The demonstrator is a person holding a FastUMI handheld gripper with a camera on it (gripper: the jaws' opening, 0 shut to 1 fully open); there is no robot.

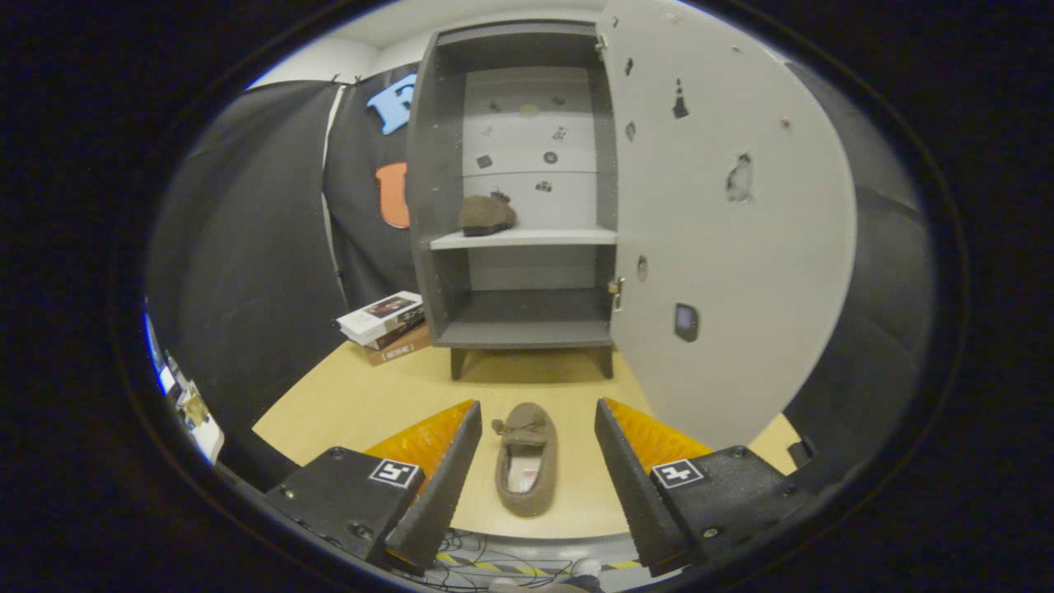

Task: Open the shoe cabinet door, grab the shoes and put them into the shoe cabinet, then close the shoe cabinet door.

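A: Where does your gripper (538, 461) stand right now?

B: You hold it released, both fingers spread wide and pressing on nothing. The loose shoe (527, 458) lies on the tabletop (346, 403) in the gap between them, touching neither finger.

A: Which way does the shoe run?

B: Its long axis points from six o'clock to twelve o'clock, straight along your fingers. The toe, with its little bow, faces twelve toward the shoe cabinet (515, 189); the open heel faces six, back toward you.

A: So what does the coming move turn on?

B: On that alignment, I judge. Your fingers flank the shoe's long sides at nine and three o'clock, so closing them would pinch it across its narrow width. You would likely need to lower the gripper first, since it appears to sit above the shoe, though the height is hard to judge.

A: And the cabinet?

B: Dead ahead at twelve o'clock, beyond the shoe. Its door (725, 222) already hangs open, swung out toward two o'clock. One shoe on the shelf (487, 215) sits at the left side of the middle shelf (543, 237), so this looks like the second shoe still to go in. A stack of boxes (387, 325) lies at ten o'clock beside the cabinet's foot.
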